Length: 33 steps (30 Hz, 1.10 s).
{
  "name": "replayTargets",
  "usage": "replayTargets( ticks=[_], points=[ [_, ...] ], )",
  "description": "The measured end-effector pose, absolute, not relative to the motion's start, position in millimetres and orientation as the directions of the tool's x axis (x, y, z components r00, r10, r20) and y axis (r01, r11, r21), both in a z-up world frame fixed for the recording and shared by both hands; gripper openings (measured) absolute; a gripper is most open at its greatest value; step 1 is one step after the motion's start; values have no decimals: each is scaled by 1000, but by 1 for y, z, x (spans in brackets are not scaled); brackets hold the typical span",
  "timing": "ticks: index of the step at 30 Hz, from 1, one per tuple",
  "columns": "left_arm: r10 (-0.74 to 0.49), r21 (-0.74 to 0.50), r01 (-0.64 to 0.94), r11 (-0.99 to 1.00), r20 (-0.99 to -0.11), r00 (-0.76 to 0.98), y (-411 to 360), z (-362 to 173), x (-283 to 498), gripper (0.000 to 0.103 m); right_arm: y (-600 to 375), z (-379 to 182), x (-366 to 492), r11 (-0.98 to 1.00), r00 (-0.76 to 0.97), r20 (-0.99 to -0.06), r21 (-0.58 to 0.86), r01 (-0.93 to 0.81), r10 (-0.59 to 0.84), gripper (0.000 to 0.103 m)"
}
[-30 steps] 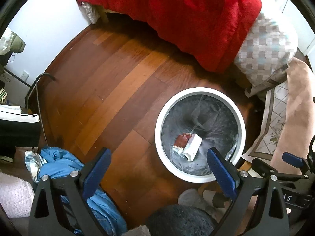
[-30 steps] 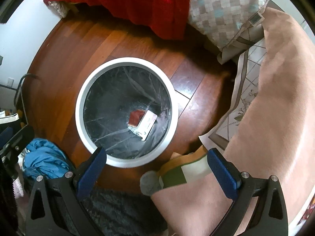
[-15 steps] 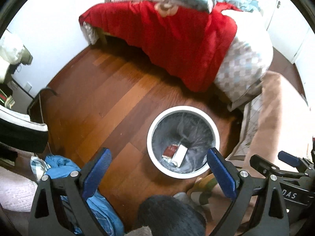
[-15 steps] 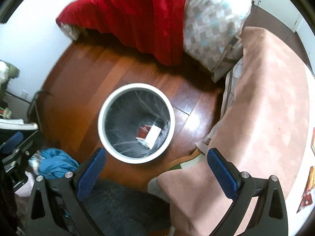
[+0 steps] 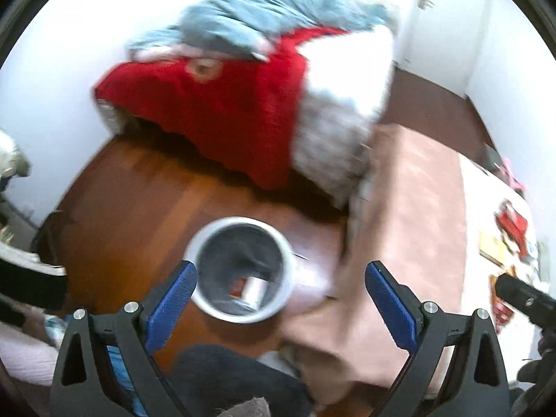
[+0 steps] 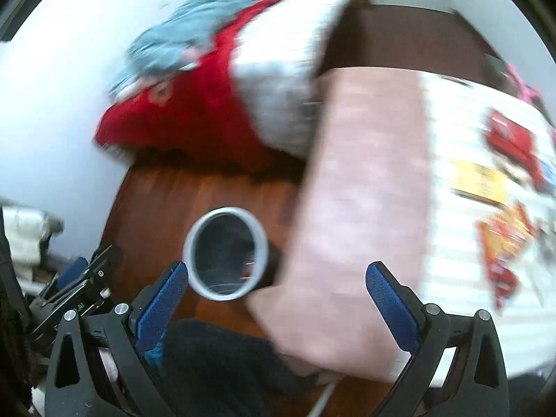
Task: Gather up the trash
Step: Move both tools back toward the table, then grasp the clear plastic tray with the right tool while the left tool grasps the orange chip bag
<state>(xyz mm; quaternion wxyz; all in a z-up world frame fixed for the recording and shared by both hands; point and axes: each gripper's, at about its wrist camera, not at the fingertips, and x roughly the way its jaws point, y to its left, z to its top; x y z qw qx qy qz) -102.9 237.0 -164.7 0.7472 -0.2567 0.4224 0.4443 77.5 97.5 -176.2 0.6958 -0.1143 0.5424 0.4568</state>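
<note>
A round white trash bin (image 5: 288, 260) with a grey liner stands on the wood floor; it also shows in the right wrist view (image 6: 190, 243). A red-and-white piece of trash (image 5: 251, 288) lies at its bottom. My left gripper (image 5: 279, 307) is open and empty, high above the bin. My right gripper (image 6: 278, 307) is open and empty, also well above the bin. Red and yellow wrappers (image 6: 500, 180) lie on a white striped surface at the right, also seen in the left wrist view (image 5: 514, 232). Both views are blurred.
A bed with a red blanket (image 5: 226, 111), a blue cover (image 5: 271, 24) and a checked quilt (image 5: 330, 153) stands behind the bin. A pink blanket (image 6: 365, 191) covers the surface to the right. Blue clothing (image 5: 118, 361) lies on the floor at the lower left.
Both grippers have risen well away from the bin and tilted up and to the right. The bin looks much smaller, and the surface with wrappers has come into view.
</note>
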Motion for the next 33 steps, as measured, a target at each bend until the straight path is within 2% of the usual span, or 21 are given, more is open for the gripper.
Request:
replayTargets(
  ticks=[6, 11, 14, 20, 23, 24, 25, 28, 33],
  points=[
    [332, -3, -784, 621, -904, 267, 179, -225, 18, 99, -16, -217, 198, 770, 139, -933, 183, -611, 332, 103],
    [272, 27, -696, 718, -931, 244, 127, -264, 108, 99, -73, -259, 279, 773, 200, -973, -39, -634, 114, 103],
    [237, 33, -647, 761, -944, 230, 102, -284, 150, 99, -90, -279, 310, 723, 191, -980, -89, -685, 60, 103],
    [258, 95, -574, 813, -943, 210, 80, -295, 188, 99, -86, -310, 339, 646, 172, -985, -116, -755, 24, 103],
    [266, 113, -522, 846, -937, 228, 78, -291, 198, 99, -85, -326, 348, 658, 139, -989, -74, -749, 47, 103],
    [262, 113, -501, 858, -935, 239, 76, -288, 202, 99, -87, -328, 349, 671, 122, -990, -49, -740, 63, 98],
    [256, 109, -483, 869, -934, 250, 77, -286, 205, 99, -91, -328, 351, 687, 107, -991, -22, -726, 82, 86],
    [194, 62, -406, 912, -936, 294, 75, -282, 220, 99, -109, -325, 355, 754, 108, -990, 0, -657, 95, 76],
    [50, -23, -234, 972, -953, 299, 61, -288, 254, 99, -155, -321, 363, 878, 53, -988, 105, -468, 147, 76]
  ],
)
